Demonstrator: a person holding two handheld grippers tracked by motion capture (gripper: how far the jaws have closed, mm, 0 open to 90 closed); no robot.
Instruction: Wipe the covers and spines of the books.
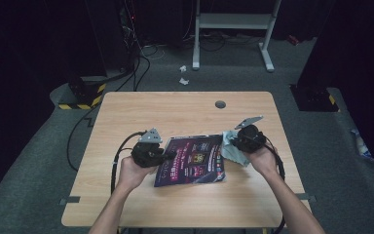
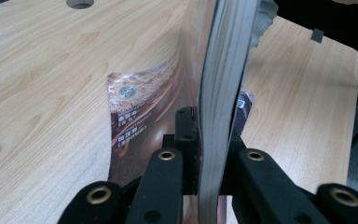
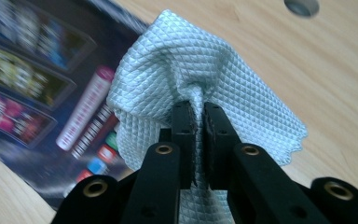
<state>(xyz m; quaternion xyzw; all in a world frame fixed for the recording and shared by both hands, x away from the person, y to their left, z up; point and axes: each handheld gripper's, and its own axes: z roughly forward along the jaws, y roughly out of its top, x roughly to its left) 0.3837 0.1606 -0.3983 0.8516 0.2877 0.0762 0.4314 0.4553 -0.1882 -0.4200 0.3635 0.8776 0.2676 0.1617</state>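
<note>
A: How are the hands placed?
B: The left gripper [image 1: 168, 155] clamps the magazine [image 1: 195, 160] edge at table [image 1: 126, 112] centre; its long side runs left-right.
A: The right?
B: The right gripper [image 3: 198, 122] pinches the cloth [image 3: 168, 70], above the magazine's right edge.

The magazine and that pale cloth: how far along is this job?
Done: both grips look set. The left gripper is clamped on the magazine at its left edge; the right gripper pinches the pale blue cloth, bunched by the magazine's right edge. In hand: bringing cloth to cover. Left: probably the wiping itself; no stroke across the cover is visible.
</note>
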